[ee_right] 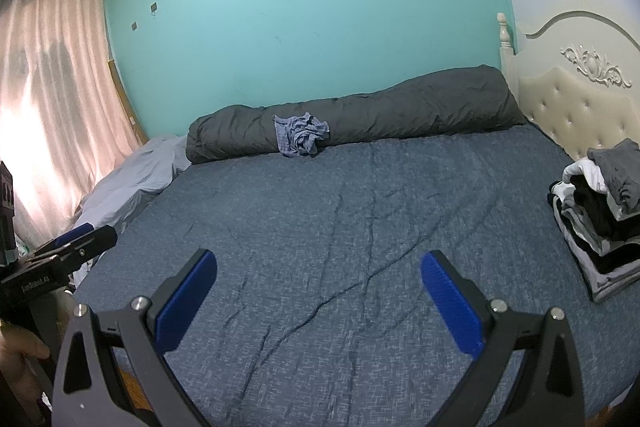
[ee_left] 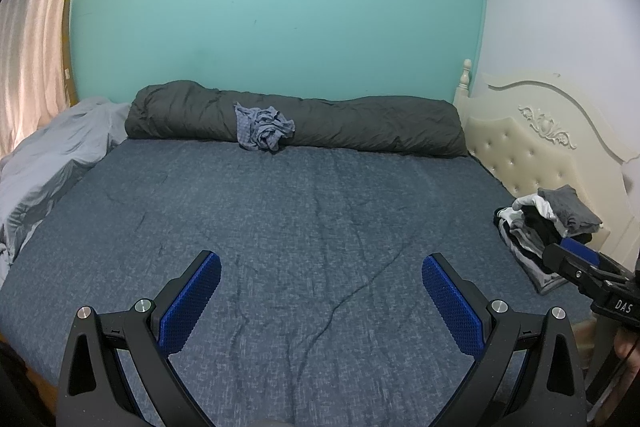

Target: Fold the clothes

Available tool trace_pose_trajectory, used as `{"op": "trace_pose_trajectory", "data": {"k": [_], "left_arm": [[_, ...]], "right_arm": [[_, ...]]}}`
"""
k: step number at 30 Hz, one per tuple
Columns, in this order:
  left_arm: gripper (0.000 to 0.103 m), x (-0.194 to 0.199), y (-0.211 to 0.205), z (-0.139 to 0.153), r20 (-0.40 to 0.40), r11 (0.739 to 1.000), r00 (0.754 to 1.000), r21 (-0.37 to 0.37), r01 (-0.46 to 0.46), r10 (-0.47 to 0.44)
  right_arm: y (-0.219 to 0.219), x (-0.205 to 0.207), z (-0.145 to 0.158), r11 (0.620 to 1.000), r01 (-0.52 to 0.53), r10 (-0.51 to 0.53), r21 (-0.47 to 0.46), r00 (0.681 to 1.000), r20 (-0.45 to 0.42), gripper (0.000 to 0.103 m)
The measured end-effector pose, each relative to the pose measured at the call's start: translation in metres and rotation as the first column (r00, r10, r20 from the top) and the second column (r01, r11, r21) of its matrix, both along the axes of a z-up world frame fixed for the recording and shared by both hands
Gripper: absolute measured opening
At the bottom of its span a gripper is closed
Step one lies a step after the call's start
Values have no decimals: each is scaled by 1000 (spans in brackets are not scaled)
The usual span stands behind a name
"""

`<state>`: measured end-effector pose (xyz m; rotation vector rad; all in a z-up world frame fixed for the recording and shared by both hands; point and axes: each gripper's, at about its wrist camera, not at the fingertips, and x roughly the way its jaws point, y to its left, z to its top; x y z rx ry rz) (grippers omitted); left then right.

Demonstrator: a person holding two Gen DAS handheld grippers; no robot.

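Left wrist view: my left gripper (ee_left: pixel 321 297) gapes wide, empty; right gripper (ee_right: pixel 319 297) likewise. A crumpled blue garment (ee_left: pixel 262 127) sits against the rolled duvet (ee_left: pixel 360 125), a folded stack (ee_right: pixel 600 211) by the headboard (ee_right: pixel 576 107). Between garments, I reckon; the crumpled one needs reaching across.

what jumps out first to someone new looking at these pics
The crumpled blue-grey checked garment lies alone at the bed's far edge, against the long rolled dark grey duvet. A stack of folded grey, black and white clothes sits by the cream tufted headboard. Both tongs are open and empty.
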<state>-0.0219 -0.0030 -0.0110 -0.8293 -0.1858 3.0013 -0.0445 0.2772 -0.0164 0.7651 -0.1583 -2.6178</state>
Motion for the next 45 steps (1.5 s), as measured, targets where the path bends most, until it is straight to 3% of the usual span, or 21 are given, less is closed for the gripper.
{"op": "trace_pose_trajectory", "data": {"k": [15, 25, 32, 45], "left_arm": [[103, -48, 3, -18, 13, 1000, 1000, 10, 18, -18], [103, -101, -2, -45, 37, 999, 999, 36, 20, -21], [103, -150, -14, -67, 36, 998, 999, 62, 28, -30], [103, -271, -46, -103, 8, 995, 998, 75, 59, -59]], "right_arm": [[6, -40, -24, 1000, 24, -25, 16, 999, 34, 103], [3, -90, -51, 999, 24, -26, 28, 997, 66, 103], [-10, -143, -70, 999, -3, 0, 34, 996, 86, 103], [-56, -280, -116, 996, -50, 42, 78, 994, 100, 103]]}}
